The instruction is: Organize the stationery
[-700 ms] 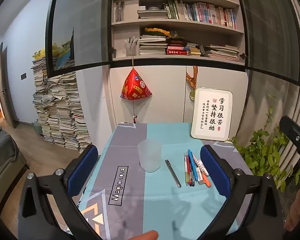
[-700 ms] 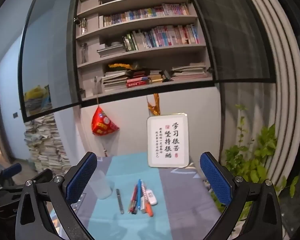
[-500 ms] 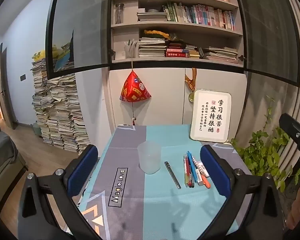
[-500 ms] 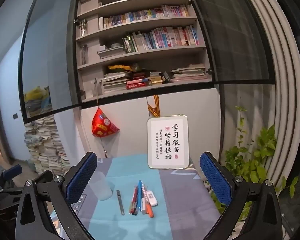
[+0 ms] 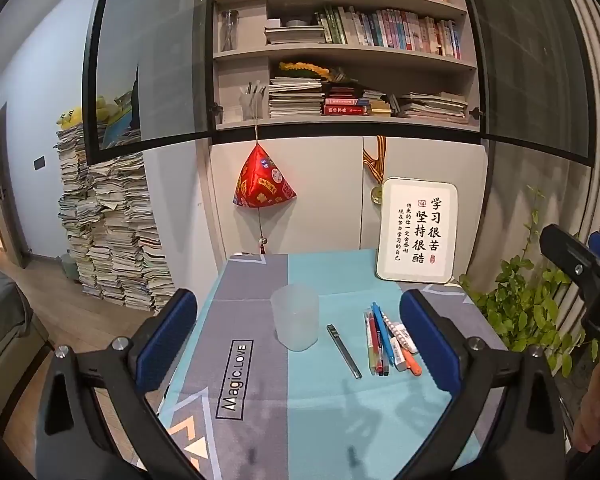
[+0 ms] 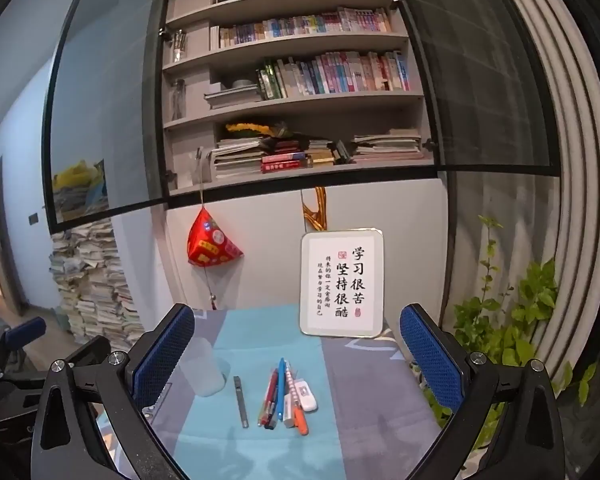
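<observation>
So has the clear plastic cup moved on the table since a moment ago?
No. The clear plastic cup stands where it did, left of the grey pen and above the Magic Love print.

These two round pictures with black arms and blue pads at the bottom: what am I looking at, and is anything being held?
No robot here: a person carries a hand-held pair of tongs in each hand, and a wide-angle camera on each looks forward between its two fingers. One picture comes from the left tongs, the other from the right tongs. The blue pads are the fingertips. Both tongs stand wide open above the table and hold nothing.

On the tablecloth stand a translucent cup, a dark slim pen beside it, then a bundle of coloured pens with a white eraser. A framed calligraphy sign leans at the back. The job is putting the stationery in order.
</observation>
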